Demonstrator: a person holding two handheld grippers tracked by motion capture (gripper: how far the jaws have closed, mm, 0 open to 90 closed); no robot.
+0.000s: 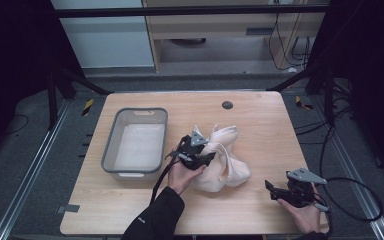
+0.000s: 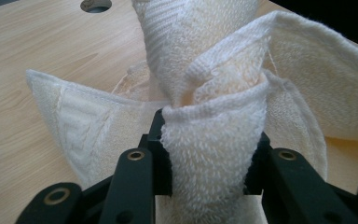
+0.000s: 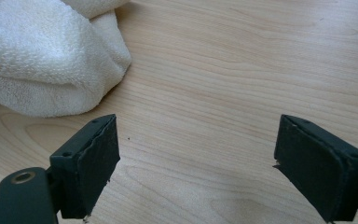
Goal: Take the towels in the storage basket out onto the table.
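Note:
A cream towel (image 1: 227, 167) lies crumpled on the middle of the wooden table (image 1: 260, 125). My left gripper (image 1: 206, 158) sits at the towel's left side, held by a hand in a dark sleeve. In the left gripper view a thick fold of the towel (image 2: 214, 158) fills the gap between the two jaws of my left gripper (image 2: 212, 140), touching both pads, while other folds rise behind it. My right gripper (image 1: 271, 190) rests near the table's front right corner. It stands open (image 3: 196, 158) over bare wood, with the towel's rounded edge (image 3: 42, 60) off to its upper left.
A grey plastic basin (image 1: 111, 142) with a pale lining stands left of the towel. A round cable hole (image 1: 227, 105) sits near the table's far edge. Black cables trail off the right side. Bare wood lies between the towel and the right gripper.

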